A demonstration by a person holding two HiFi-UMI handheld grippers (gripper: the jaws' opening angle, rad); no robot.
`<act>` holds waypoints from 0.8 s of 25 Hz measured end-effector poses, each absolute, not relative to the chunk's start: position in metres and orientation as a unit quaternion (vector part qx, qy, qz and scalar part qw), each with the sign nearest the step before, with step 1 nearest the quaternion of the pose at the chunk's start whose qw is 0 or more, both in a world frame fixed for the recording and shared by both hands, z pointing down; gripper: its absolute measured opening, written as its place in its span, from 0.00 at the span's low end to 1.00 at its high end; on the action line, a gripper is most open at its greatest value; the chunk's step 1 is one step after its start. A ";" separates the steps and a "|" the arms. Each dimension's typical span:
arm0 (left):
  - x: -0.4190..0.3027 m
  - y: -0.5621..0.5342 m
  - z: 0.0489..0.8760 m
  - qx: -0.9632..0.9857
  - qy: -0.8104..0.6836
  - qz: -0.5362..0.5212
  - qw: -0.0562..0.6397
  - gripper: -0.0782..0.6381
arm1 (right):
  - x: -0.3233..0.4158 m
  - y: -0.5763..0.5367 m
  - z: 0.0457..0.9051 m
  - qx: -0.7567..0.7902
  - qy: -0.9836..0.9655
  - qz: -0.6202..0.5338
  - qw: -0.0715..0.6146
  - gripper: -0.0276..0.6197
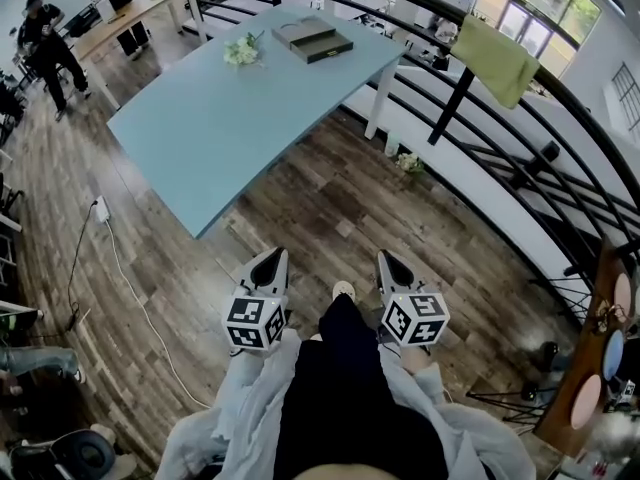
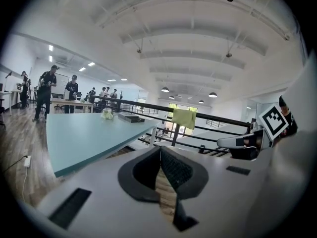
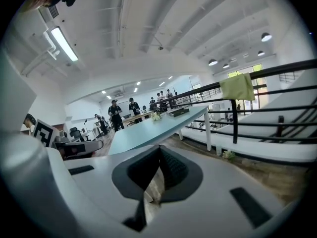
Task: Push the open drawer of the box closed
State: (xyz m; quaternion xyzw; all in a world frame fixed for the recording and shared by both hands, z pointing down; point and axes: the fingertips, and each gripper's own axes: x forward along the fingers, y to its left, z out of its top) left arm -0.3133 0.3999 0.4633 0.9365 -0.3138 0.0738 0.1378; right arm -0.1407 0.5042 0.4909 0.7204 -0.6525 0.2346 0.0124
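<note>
The flat dark box [image 1: 312,38] lies at the far end of the light blue table [image 1: 230,128], with its drawer [image 1: 330,47] slid out toward the right. It shows small in the left gripper view [image 2: 130,117] and the right gripper view [image 3: 178,111]. Both grippers hang low in front of my body, over the wood floor and well short of the table. My left gripper [image 1: 271,258] [image 2: 160,148] is shut with nothing in it. My right gripper [image 1: 386,258] [image 3: 159,148] is shut and empty too.
A small bunch of white flowers [image 1: 241,50] lies on the table left of the box. A black railing [image 1: 470,78] with a green cloth [image 1: 497,58] over it runs along the right. People stand at a desk [image 1: 120,18] at the back left. A cable [image 1: 130,288] trails across the floor.
</note>
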 end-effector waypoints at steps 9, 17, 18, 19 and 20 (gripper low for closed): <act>-0.257 0.348 0.463 0.939 -0.306 0.077 0.137 0.13 | -0.089 0.454 0.492 0.721 -0.650 0.242 0.015 0.05; -0.222 0.306 0.465 0.936 -0.314 0.071 0.141 0.13 | -0.054 0.407 0.494 0.711 -0.659 0.244 0.015 0.05; -0.219 0.301 0.465 0.935 -0.316 0.071 0.141 0.13 | -0.051 0.402 0.495 0.710 -0.660 0.245 0.015 0.05; -0.216 0.298 0.465 0.935 -0.318 0.070 0.141 0.13 | -0.047 0.398 0.496 0.708 -0.662 0.246 0.015 0.05; -0.213 0.294 0.465 0.934 -0.320 0.069 0.141 0.13 | -0.044 0.393 0.496 0.707 -0.663 0.246 0.016 0.05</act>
